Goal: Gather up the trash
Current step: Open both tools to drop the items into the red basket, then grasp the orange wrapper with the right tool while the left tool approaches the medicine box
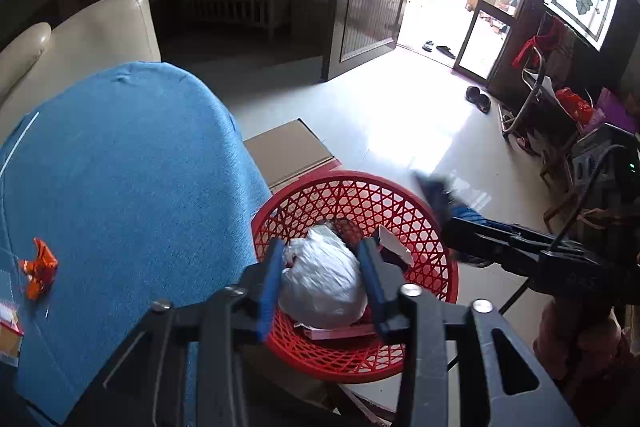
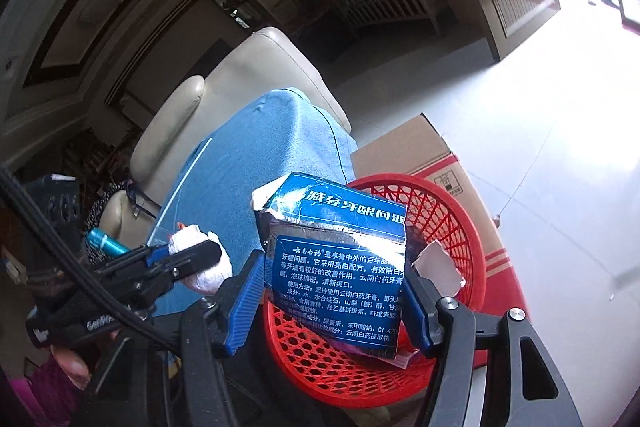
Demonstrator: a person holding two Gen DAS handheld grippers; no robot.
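My left gripper [image 1: 320, 247] hangs over the red mesh basket [image 1: 360, 203] with a crumpled white plastic bag [image 1: 324, 287] between its blue pads, which touch it on both sides. In the right wrist view the same gripper [image 2: 192, 255] shows at the left with the white bag [image 2: 208, 275]. My right gripper [image 2: 334, 267] grips a flattened blue carton [image 2: 336, 259] with white print, above the red basket [image 2: 452, 211]. The left wrist view shows that gripper [image 1: 448, 227] at the right with the blurred carton [image 1: 440, 199]. An orange wrapper [image 1: 38, 267] lies on the blue cloth [image 1: 140, 167].
White paper scraps [image 1: 394, 245] and flat packaging lie in the basket. A cardboard box [image 1: 288, 147] stands behind it, beside the blue-covered table. A cream sofa [image 1: 100, 27] is beyond the table. Shoes [image 1: 478, 99] and a cluttered rack [image 1: 560, 107] stand by the open door.
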